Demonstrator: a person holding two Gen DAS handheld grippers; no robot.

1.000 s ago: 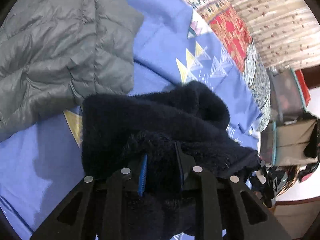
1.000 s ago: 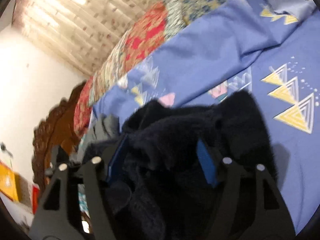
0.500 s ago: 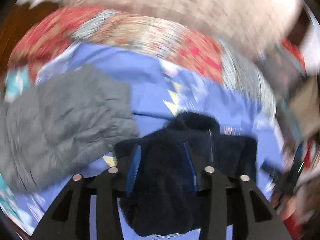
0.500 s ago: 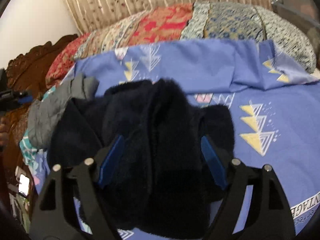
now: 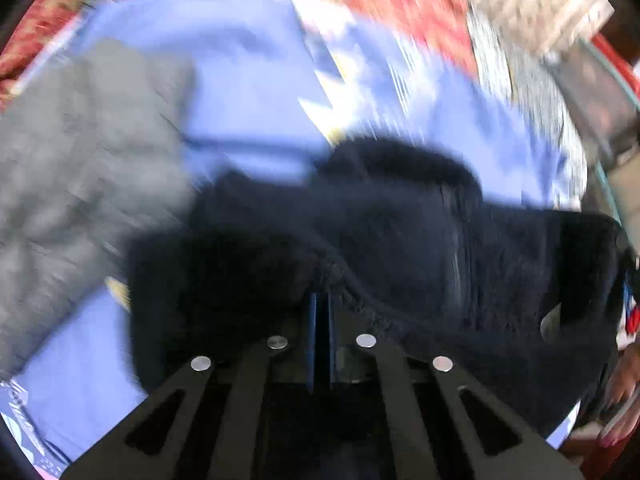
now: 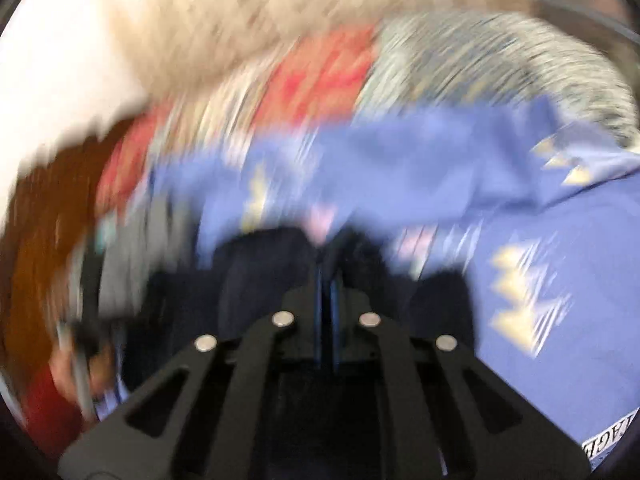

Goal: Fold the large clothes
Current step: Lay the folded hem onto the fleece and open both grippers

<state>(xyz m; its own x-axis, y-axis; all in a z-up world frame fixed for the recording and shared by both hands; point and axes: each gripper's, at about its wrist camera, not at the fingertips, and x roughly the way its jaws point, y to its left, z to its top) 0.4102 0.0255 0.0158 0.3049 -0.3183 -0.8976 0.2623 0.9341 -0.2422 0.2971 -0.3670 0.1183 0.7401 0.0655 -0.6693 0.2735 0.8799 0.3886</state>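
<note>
A dark navy fleece garment (image 5: 400, 240) lies bunched on the blue bed sheet (image 5: 248, 92). Its hem edge runs right at the tip of my left gripper (image 5: 320, 304), whose blue pads are pressed together on it. In the right wrist view the same garment (image 6: 260, 272) sits just ahead of my right gripper (image 6: 327, 280), whose pads are also closed together with fleece around them. Both views are blurred by motion.
A grey puffer jacket (image 5: 80, 168) lies on the sheet to the left of the fleece and also shows in the right wrist view (image 6: 132, 256). Patterned red and grey pillows (image 6: 360, 72) line the bed's far side. A brown carved headboard (image 6: 44, 232) stands at left.
Both grippers have gone from wide open around the fleece to closed on it. Both cameras are swinging, and the fleece has spread out to the right in the left view.
</note>
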